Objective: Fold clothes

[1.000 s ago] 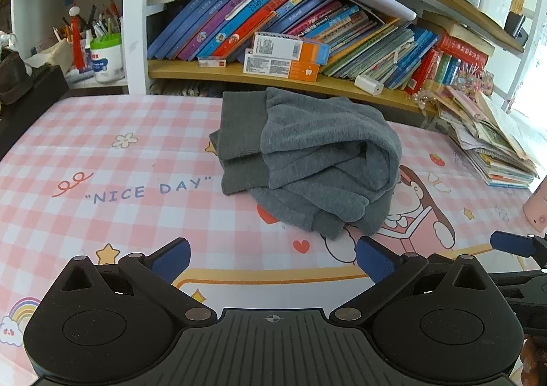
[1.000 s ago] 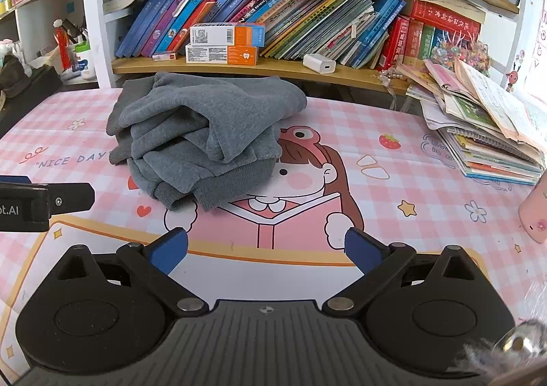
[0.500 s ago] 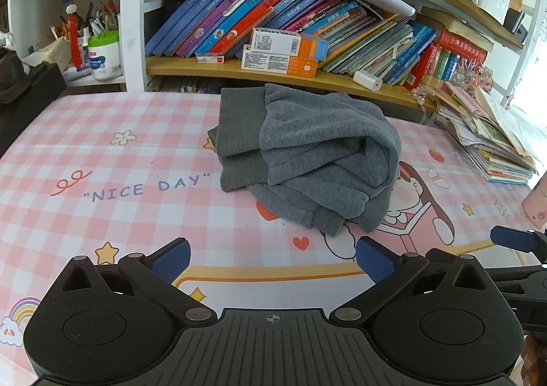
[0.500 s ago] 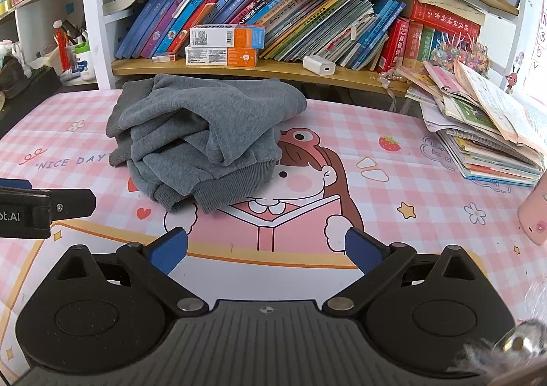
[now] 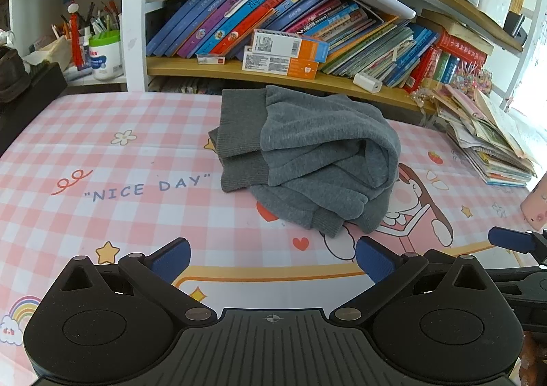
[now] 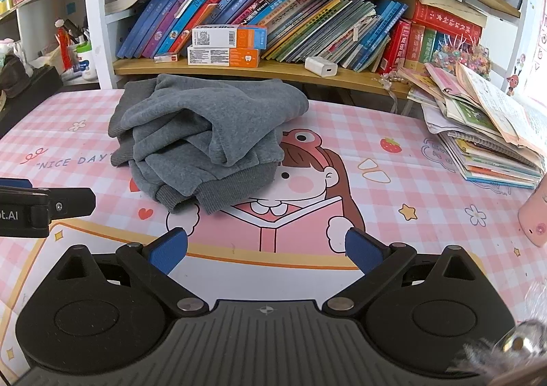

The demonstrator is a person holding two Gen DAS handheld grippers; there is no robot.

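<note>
A grey sweater (image 5: 307, 160) lies bunched in a loose heap on the pink checked table mat (image 5: 102, 160), its ribbed cuffs and hem showing. In the right wrist view the same grey sweater (image 6: 205, 136) sits left of centre. My left gripper (image 5: 273, 261) is open and holds nothing, well short of the sweater's near edge. My right gripper (image 6: 266, 254) is also open, with only mat between its blue pads. The right gripper's blue tip (image 5: 509, 239) shows at the left view's right edge; the left gripper's black body (image 6: 44, 211) shows at the right view's left edge.
A bookshelf (image 5: 307, 27) full of leaning books runs along the back, with boxes (image 5: 280, 54) and a white charger (image 6: 321, 66) on its ledge. A pile of magazines (image 6: 485, 133) fills the right side. A pink object (image 6: 533, 218) stands at the right edge.
Both grippers stay open and have barely moved; the view has crept slightly forward toward the sweater.
</note>
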